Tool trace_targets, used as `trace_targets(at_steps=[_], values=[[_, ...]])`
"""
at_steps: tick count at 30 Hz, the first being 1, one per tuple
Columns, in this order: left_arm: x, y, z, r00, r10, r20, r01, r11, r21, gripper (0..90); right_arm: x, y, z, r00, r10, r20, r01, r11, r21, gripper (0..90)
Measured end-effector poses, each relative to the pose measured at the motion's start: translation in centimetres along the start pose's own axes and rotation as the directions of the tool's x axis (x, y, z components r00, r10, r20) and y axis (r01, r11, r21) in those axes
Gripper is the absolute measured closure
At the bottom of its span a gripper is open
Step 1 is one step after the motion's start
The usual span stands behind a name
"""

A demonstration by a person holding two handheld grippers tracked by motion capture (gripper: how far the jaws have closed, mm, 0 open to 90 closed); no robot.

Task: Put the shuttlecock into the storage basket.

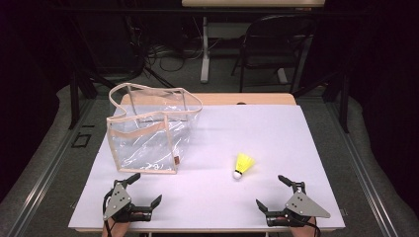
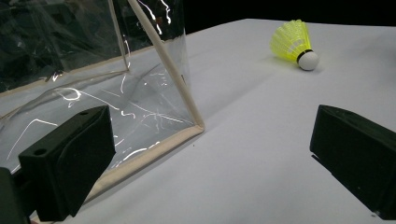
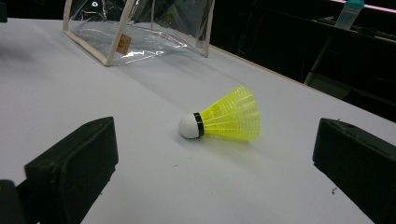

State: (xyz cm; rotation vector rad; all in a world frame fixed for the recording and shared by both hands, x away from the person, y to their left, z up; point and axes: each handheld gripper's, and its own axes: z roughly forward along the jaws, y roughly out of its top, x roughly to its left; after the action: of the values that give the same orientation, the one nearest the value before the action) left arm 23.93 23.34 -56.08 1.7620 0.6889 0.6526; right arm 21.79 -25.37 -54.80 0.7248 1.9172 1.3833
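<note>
Item: yellow shuttlecock point(image 1: 243, 165), white cork, lying on its side on my white worktop point(image 1: 212, 197), between bag and right tongs. Item: clear bag point(image 1: 148, 129), beige trim, upright, far left. My left tongs point(image 1: 147, 190): spread wide, nothing gripped, just before the bag. My right tongs point(image 1: 270, 191): spread wide, nothing gripped, near the shuttlecock.
</note>
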Motion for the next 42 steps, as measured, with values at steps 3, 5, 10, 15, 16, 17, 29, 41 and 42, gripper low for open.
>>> trace_targets(at_steps=[3,5,10,15,16,17,29,41,42], values=[[-0.1,0.0,0.0,1.0,-0.002,0.0,0.002,1.0,0.002,0.0,0.0,0.0,0.0,1.0,0.003,0.0,-0.003,1.0,0.001,0.0],[-0.2,0.1,0.1,1.0,-0.002,0.006,0.002,1.0,-0.002,0.0,0.0,0.0,0.0,1.0,0.003,-0.004,-0.003,1.0,0.0,0.0],[-0.5,0.4,0.5,0.9999,0.0,0.014,0.0,1.0,0.004,0.0,0.0,0.0,0.2,0.9999,0.008,-0.008,-0.008,1.0,0.005,0.0],[-0.9,0.7,1.0,0.9997,0.0,0.025,-0.001,0.9999,0.016,0.0,0.0,0.0,0.4,0.9998,0.014,-0.013,-0.014,0.9999,0.008,0.0],[-1.0,0.8,1.1,0.9996,0.005,0.027,-0.005,0.9998,0.018,0.0,-0.1,0.0,0.4,0.9998,0.014,-0.012,-0.014,0.9999,0.01,0.0],[-1.0,0.8,1.1,0.9996,0.005,0.027,-0.005,0.9998,0.018,0.0,-0.1,0.0,0.4,0.9998,0.015,-0.013,-0.015,0.9998,0.009,0.0],[-2.0,1.5,2.5,0.998,0.005,0.063,-0.008,0.999,0.045,0.0,-0.1,-0.1,0.5,0.9997,0.017,-0.018,-0.017,0.9997,0.018,0.0],[-2.4,2.5,3.6,0.996,0.005,0.089,-0.009,0.9986,0.053,0.0,0.1,0.0,0.5,0.9997,0.015,-0.018,-0.015,0.9994,0.03,0.0],[-2.4,2.5,3.6,0.996,0.005,0.089,-0.009,0.9986,0.053,0.0,0.1,0.0,0.5,0.9997,0.015,-0.018,-0.015,0.9994,0.03,0.0]])
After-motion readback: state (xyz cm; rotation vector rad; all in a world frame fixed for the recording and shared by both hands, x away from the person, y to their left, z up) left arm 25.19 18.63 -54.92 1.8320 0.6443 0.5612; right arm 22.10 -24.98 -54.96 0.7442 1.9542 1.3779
